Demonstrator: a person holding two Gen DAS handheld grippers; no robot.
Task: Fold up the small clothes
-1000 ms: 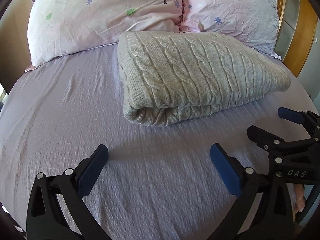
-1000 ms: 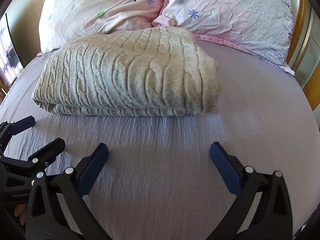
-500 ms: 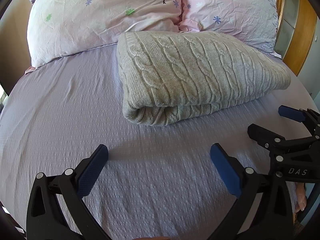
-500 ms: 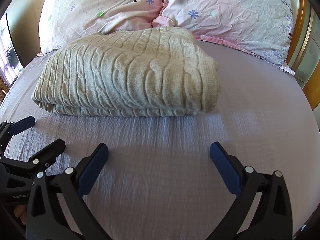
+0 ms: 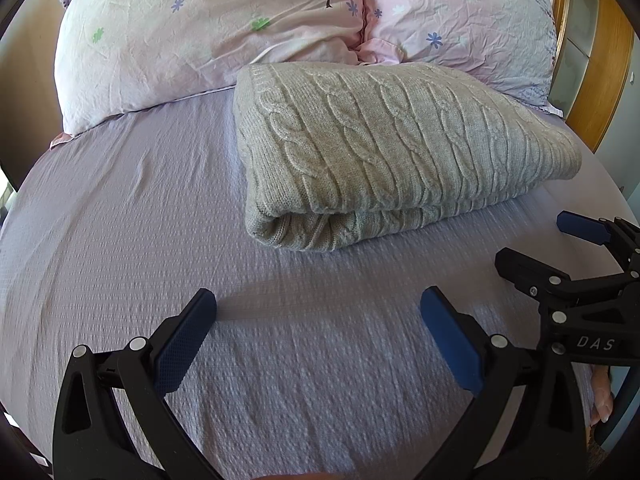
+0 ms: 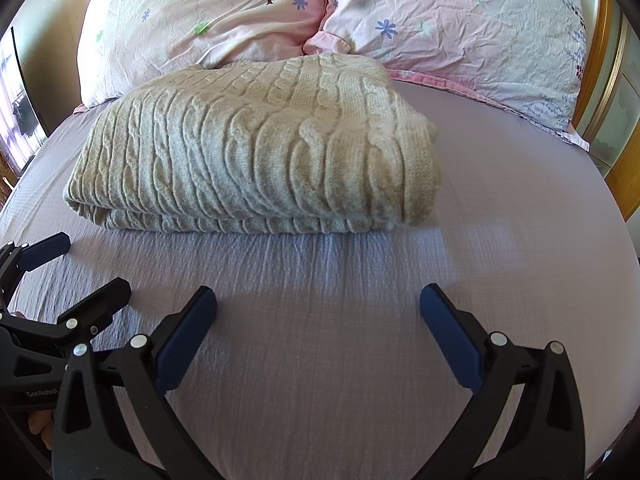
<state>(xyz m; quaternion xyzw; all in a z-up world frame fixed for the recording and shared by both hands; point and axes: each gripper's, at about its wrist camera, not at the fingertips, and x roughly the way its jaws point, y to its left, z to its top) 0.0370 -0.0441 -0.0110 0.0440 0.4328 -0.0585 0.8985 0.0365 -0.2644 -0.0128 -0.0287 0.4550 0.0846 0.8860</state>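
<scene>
Both tongs released: left (image 5: 318, 316), right (image 6: 318, 316) | sweater (image 5: 384, 152) folded | window (image 6: 16, 112) right view only

One sweater (image 5: 384, 152); two pillows (image 5: 208, 28); two grippers (image 5: 318, 320).

A folded grey cable-knit sweater (image 5: 384, 152) lies on the lilac bed sheet (image 5: 120, 220), beyond the empty, spread left gripper (image 5: 318, 312); the right gripper (image 5: 536, 244) is near right.

Both pillows (image 5: 208, 36) are cut off at the top edge of the left wrist view. The sweater's (image 6: 256, 148) inner layers are hidden by the fold. The right gripper (image 5: 560, 240) is cropped at right frame edge; the left gripper (image 6: 76, 264) is cropped at left edge. Headboard (image 5: 600, 80) mostly out of frame.
</scene>
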